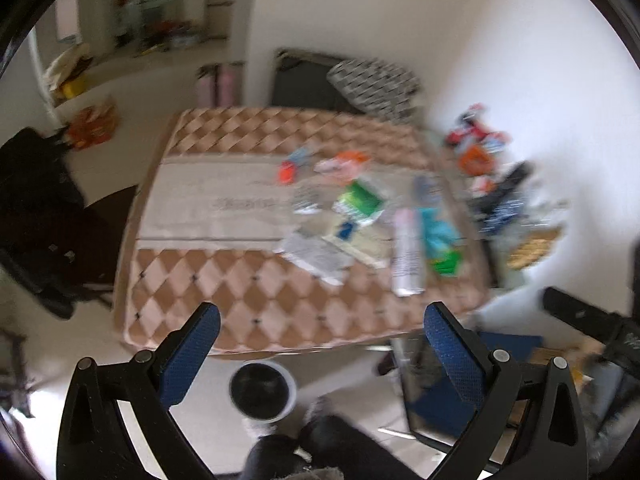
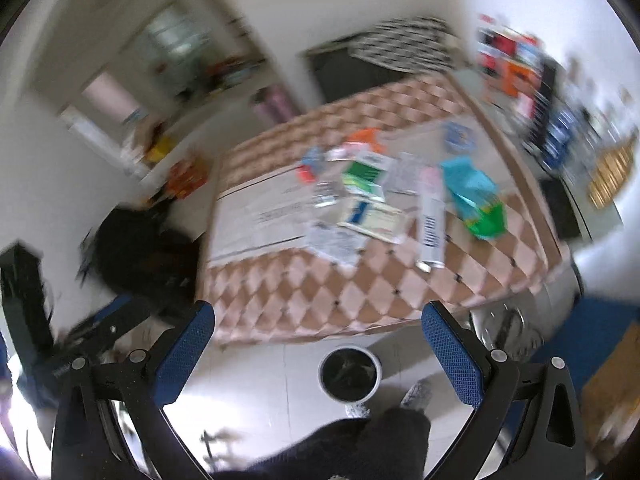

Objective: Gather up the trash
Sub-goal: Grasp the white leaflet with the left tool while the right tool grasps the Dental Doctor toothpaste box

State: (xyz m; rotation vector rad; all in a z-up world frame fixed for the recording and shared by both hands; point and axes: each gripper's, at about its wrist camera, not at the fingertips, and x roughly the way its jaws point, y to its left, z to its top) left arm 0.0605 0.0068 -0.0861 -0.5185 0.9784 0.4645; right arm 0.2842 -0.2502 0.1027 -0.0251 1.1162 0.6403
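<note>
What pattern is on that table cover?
A brown-and-pink diamond check, with a plain pale band across the middle of the table cover. The left wrist view shows it best.

Wrappers (image 1: 356,216) on table (image 1: 224,288); bin (image 1: 262,390) before table.

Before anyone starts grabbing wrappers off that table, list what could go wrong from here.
1. The wrappers overlap in one pile, so a grasp may snag several or scatter them.
2. The long white tube lies near the table's front edge; a nudge could roll it off.
3. The bin sits on the floor by the person's foot, so drops could miss it.
Both views are blurred; aiming now seems unreliable.
</note>
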